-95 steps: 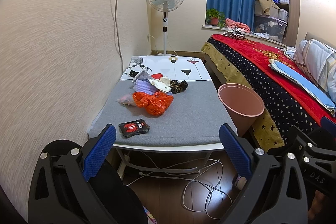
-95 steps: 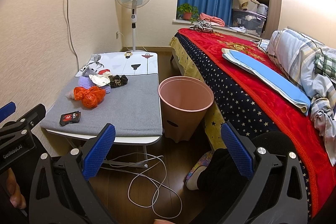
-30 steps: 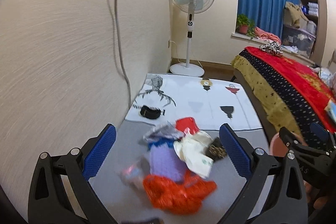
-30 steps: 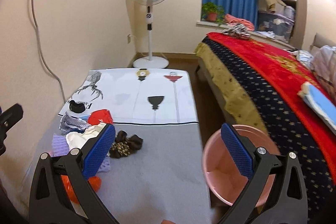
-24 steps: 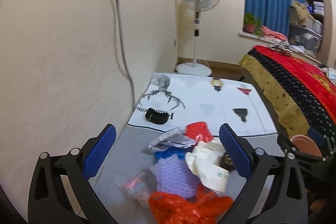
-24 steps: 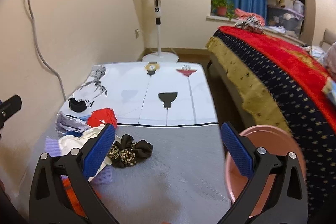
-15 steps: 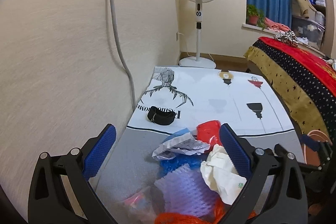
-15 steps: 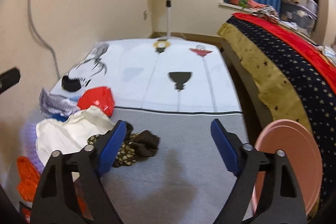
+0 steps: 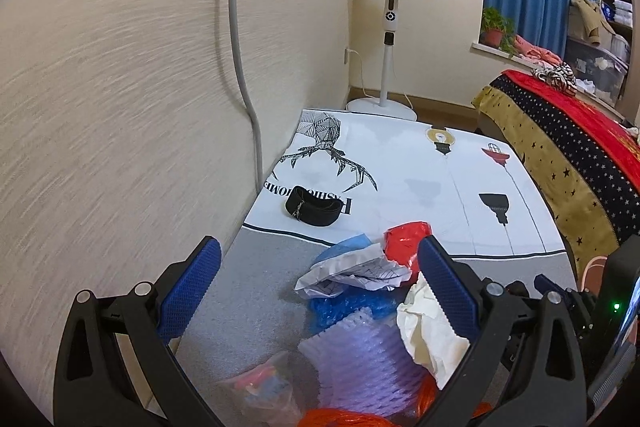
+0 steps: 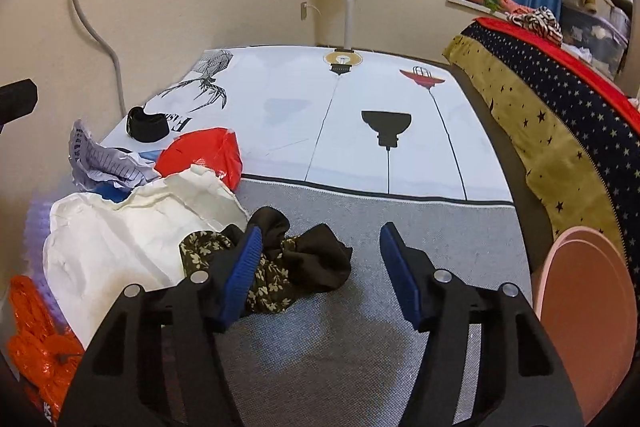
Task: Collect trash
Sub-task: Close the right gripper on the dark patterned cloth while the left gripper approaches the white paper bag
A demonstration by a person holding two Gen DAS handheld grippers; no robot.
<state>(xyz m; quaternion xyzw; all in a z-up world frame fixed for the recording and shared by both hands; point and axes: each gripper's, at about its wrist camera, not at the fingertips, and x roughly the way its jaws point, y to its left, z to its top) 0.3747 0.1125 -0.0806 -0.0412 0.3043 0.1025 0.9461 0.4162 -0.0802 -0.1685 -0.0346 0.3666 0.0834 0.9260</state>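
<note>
A pile of trash lies on the grey table (image 9: 256, 291): crumpled printed paper (image 9: 352, 273), a red wrapper (image 9: 404, 239), blue bubble wrap (image 9: 344, 307), purple foam net (image 9: 364, 359), a white bag (image 9: 432, 331), an orange bag (image 9: 344, 419). My left gripper (image 9: 316, 291) is open over the crumpled paper. My right gripper (image 10: 320, 267) is open around a dark flowered scrunchie (image 10: 288, 263), its left finger touching the cloth. The white bag (image 10: 120, 239), red wrapper (image 10: 204, 155) and orange bag (image 10: 36, 339) lie left of it. The pink bin (image 10: 584, 323) stands at the right.
A black band (image 9: 314, 211) lies on the white printed cloth (image 9: 420, 179). A wall with a grey cable (image 9: 240, 67) runs along the left. A standing fan (image 9: 394, 7) is at the far end. A bed with a red and starry cover (image 10: 560, 99) is on the right.
Both grippers have moved forward and down over the table toward the pile. The right gripper's jaws have narrowed and now straddle the scrunchie.
</note>
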